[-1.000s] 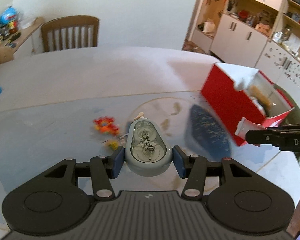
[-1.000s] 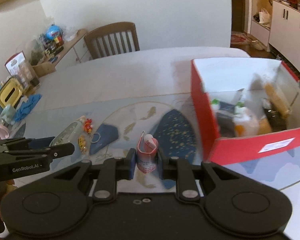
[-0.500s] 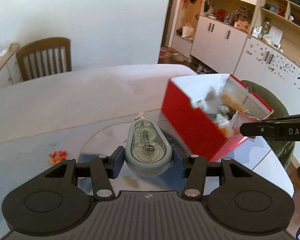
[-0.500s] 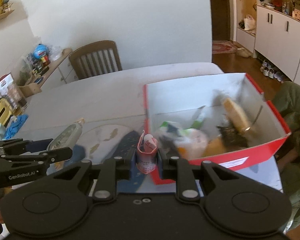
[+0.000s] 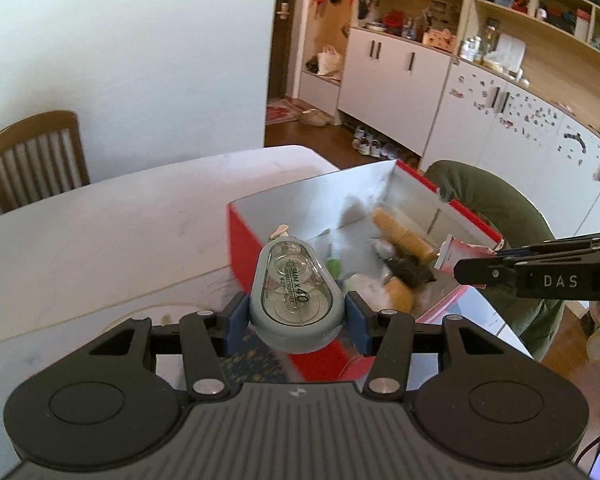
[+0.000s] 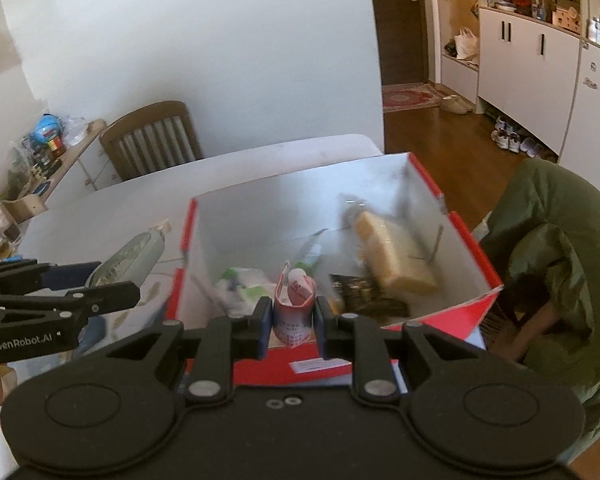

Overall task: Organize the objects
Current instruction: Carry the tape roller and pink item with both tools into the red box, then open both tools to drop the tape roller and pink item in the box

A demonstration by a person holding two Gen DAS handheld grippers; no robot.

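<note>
A white bench (image 6: 228,176) carries an open red cardboard box (image 6: 476,248) with white inner walls, which holds a tan loaf-shaped packet (image 6: 392,256), a dark wrapper (image 6: 364,296) and blurred white-and-green items. The left gripper (image 5: 296,312) has its jaws clenched on a grey correction-tape dispenser (image 5: 294,296), held above the box's near-left corner with its tip pointing away. The right gripper (image 6: 293,322) has its jaws clenched on a small red-and-white sachet (image 6: 294,304), held upright over the box's near wall.
</note>
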